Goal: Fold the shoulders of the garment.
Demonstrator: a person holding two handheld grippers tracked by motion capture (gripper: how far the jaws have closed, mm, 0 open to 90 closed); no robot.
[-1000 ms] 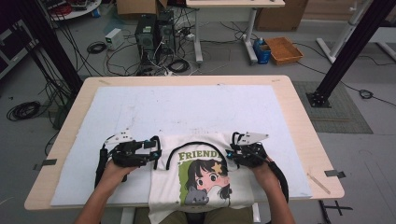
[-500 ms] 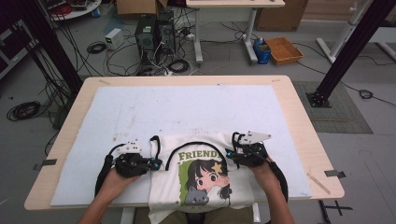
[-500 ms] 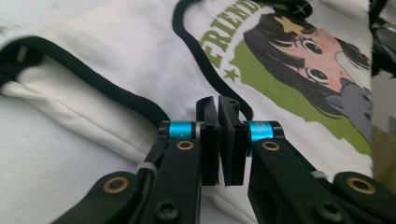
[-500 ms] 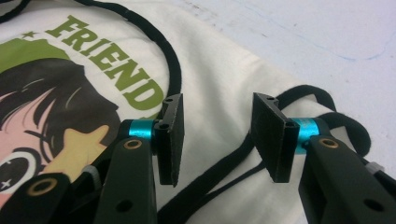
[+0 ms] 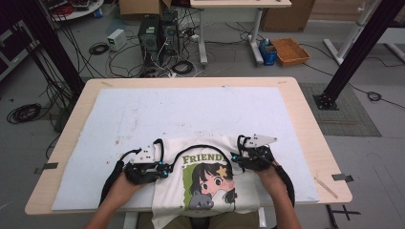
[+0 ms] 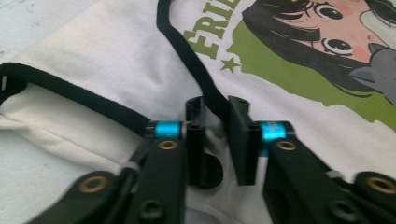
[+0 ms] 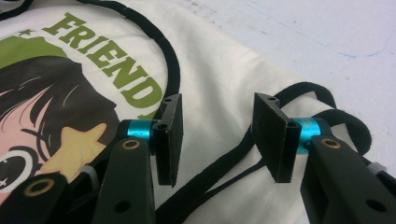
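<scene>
Lying under everything is the wooden table (image 5: 305,119), covered by a pale mat (image 5: 191,114). At the near edge of the mat a white T-shirt (image 5: 167,191) is spread print-side up, with its collar pointed away from the person and its lower part hung over the table edge.

The left gripper (image 5: 165,169) is seen shifted inward compared with a second ago, from the bare mat onto the left shoulder of the shirt. Its jaws have just been closing and are now nearly together, slackened only a trifle from their tightest. In the left gripper view a fold of cloth with the black neck trim (image 6: 187,51) is pinched between them, so the shirt is judged to be gripped on that side.

The right gripper (image 5: 237,157) has been kept at the right shoulder. Its jaws have just been opening and are set apart over the cloth and the black sleeve trim (image 7: 327,107), with nothing pressed.

One shoulder is therefore judged taken and the other not yet. A closing of the right jaws is called for before the shirt can be lifted or folded evenly.
</scene>
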